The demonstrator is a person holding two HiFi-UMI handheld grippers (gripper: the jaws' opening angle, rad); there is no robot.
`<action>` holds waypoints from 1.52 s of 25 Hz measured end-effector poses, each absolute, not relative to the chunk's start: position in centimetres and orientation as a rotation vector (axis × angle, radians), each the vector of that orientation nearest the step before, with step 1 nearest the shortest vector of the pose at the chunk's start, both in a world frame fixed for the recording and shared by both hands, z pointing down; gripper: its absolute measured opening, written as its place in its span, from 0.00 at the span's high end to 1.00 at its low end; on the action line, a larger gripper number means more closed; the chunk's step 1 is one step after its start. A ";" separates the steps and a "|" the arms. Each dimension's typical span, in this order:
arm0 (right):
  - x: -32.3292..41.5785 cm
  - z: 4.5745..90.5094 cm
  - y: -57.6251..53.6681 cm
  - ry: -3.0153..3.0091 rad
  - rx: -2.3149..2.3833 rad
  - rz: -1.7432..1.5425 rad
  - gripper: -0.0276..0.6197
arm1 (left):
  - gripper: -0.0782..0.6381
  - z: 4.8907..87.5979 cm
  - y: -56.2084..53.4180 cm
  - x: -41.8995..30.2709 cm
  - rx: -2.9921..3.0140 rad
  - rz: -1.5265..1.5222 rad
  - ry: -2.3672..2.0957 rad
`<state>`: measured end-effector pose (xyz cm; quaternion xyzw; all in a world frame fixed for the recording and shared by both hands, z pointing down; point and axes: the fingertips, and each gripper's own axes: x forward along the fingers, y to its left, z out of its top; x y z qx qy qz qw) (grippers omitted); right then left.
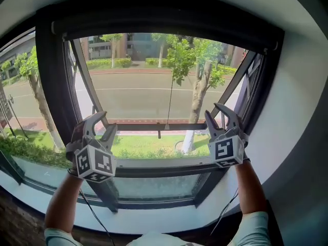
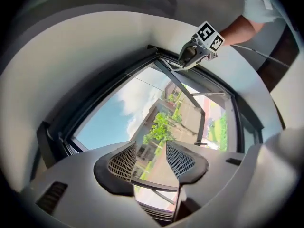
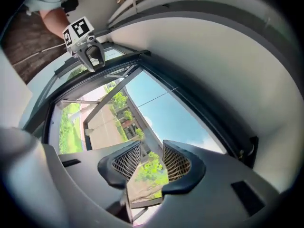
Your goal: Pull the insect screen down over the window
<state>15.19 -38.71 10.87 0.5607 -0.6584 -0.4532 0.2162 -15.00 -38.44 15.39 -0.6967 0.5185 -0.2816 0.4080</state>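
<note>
1. Nearest, at the bottom: left arm (image 1: 62, 204) and right arm (image 1: 249, 188), bare below pale sleeves, both reaching up to the window (image 1: 54, 86).
2. Left tool (image 1: 102, 123) held up at the left side of the window, pointing about level. Partly open, with a clear gap between the two jaws. Nothing held; only trees and buildings outside to see through the gap.
3. Right tool (image 1: 216, 114) held up at the right side, tipped a little upward. Partly open too, and empty, with only green leaves and the street showing between the jaws.
4. Each tool close to one end of the dark bar (image 1: 154, 127) of the pushed-out window. Cannot tell if touching it.
5. Insect screen (image 1: 169, 25) up at the very top, tucked in the long dark box there, not pulled down. No net over the glass.
6. Thin string (image 1: 172, 81) hanging from the top down the middle, reaching the dark bar.
7. Outside: a grey road (image 1: 138, 96), trees (image 1: 197, 60) and grass (image 1: 148, 145).
</note>
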 end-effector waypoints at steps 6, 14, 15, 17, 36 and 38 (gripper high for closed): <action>17.3 0.3 -41.0 -1.598 1.551 -1.467 0.67 | 0.45 5.6 -41.2 -15.7 -1.491 -0.829 1.349; 19.4 -7.3 -43.8 -1.467 1.574 -1.545 0.65 | 0.38 -2.6 -44.3 -15.8 -1.302 -0.892 1.416; 19.4 -7.8 -44.3 -1.451 1.567 -1.551 0.65 | 0.38 -3.4 -44.6 -15.8 -1.292 -0.895 1.421; 19.2 -8.7 -45.4 -1.418 1.545 -1.558 0.64 | 0.38 -4.8 -45.5 -16.1 -1.281 -0.897 1.444; 19.8 -10.1 -49.1 -1.151 1.392 -1.526 0.64 | 0.34 -7.1 -51.4 -19.3 -1.114 -1.086 1.486; 19.8 -10.0 -49.0 -1.145 1.387 -1.517 0.64 | 0.33 -7.0 -51.3 -19.4 -1.099 -1.097 1.467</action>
